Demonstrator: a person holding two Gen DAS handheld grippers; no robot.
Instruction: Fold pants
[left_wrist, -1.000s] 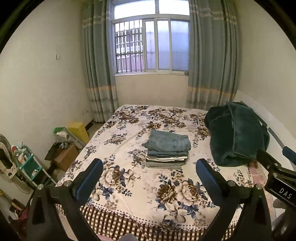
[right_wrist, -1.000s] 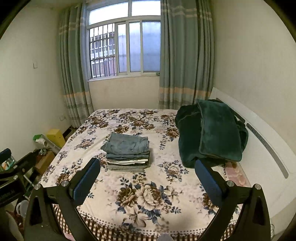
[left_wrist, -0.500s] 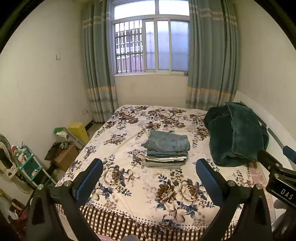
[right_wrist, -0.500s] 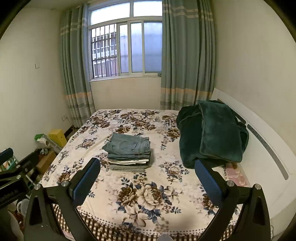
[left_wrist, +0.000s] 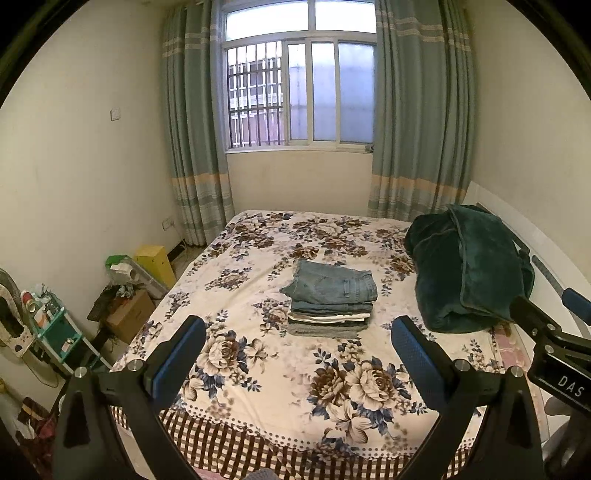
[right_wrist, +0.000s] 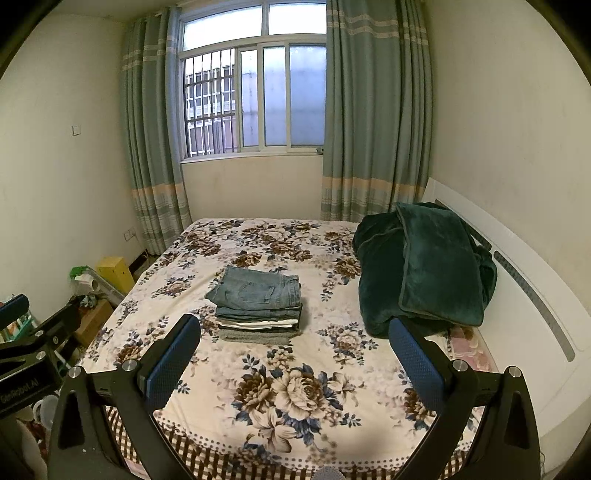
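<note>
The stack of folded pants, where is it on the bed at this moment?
In both wrist views the stack of folded pants lies near the middle of the floral bed, left of the dark green blanket, beyond both open grippers.

A home bedroom. A bed (left_wrist: 280, 373) with a floral sheet fills most of the floor, with its headboard (right_wrist: 524, 295) along the right wall. Long green curtains (right_wrist: 373, 110) frame a barred window (left_wrist: 295, 92). A blanket (right_wrist: 424, 269) lies heaped on the bed, and household clutter (boxes (left_wrist: 129, 314), a small shelf (left_wrist: 55, 332)) crowds the left wall.
</note>
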